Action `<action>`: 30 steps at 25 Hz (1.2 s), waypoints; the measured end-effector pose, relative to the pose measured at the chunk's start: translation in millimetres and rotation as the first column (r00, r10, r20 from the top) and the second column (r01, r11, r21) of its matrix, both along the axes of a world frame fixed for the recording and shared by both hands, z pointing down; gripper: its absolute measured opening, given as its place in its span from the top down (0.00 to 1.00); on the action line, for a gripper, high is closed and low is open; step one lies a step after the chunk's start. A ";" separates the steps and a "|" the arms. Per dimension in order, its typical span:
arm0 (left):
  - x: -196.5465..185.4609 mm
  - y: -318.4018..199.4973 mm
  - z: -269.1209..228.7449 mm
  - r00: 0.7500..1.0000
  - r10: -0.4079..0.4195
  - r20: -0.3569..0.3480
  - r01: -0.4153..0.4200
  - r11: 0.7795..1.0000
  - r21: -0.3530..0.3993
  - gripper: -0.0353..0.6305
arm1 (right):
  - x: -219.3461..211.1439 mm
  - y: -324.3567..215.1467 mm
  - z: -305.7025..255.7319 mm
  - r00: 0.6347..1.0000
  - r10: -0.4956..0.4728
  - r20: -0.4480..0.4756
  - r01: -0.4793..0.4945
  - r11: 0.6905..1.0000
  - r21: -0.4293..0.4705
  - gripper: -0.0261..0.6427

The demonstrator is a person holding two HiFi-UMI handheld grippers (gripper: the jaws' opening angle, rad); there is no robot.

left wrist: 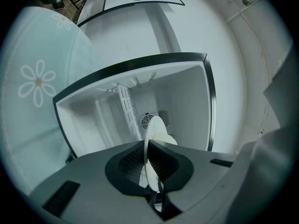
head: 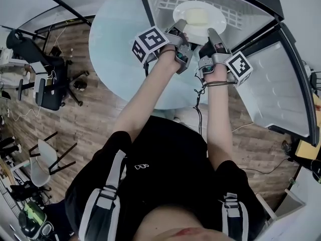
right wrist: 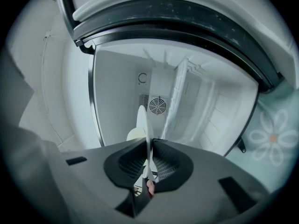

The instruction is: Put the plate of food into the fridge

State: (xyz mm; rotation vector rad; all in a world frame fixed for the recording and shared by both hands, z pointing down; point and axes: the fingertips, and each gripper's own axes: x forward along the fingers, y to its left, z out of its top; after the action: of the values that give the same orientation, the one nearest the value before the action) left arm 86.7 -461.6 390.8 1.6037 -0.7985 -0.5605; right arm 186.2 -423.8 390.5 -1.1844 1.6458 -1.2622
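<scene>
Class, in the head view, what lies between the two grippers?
A white plate holding pale food, its rim pinched by the left gripper and the right gripper, as the head view shows.

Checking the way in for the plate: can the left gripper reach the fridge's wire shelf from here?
Likely yes: the fridge stands open ahead of the left gripper, shut on the plate, with nothing showing before the wire shelf.

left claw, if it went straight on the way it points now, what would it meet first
Beyond the plate the left claw grips, the open fridge looks free up to the back wall's round vent; depth is unclear.
</scene>
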 end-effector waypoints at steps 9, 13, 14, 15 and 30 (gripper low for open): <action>16.3 -41.4 15.7 0.999 0.028 0.022 -0.027 0.998 -0.051 0.94 | 15.8 -37.0 15.5 0.998 0.056 0.018 -0.055 0.997 -0.054 0.90; 20.0 -44.4 14.6 0.998 0.043 0.044 -0.040 0.998 -0.052 0.92 | 18.4 -36.6 14.3 0.997 0.076 0.026 -0.075 0.995 -0.061 0.88; 22.0 -47.3 14.7 0.997 0.049 0.054 -0.047 0.998 -0.050 0.92 | 20.2 -39.1 14.7 0.996 0.081 0.026 -0.079 0.995 -0.065 0.88; 23.6 -50.0 15.3 0.996 0.056 0.064 -0.053 0.997 -0.049 0.92 | 21.7 -41.5 15.4 0.996 0.085 0.026 -0.084 0.994 -0.069 0.87; 28.8 -82.2 21.0 0.980 0.100 0.172 -0.097 0.995 -0.026 0.83 | 39.5 -64.2 0.8 0.990 0.139 -0.039 -0.141 0.989 -0.050 0.96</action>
State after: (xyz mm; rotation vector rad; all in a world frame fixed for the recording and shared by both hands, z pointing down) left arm 115.5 -543.8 411.7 1.6817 -0.8449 -0.3458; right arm 225.7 -488.0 391.3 -1.3373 1.5346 -1.2089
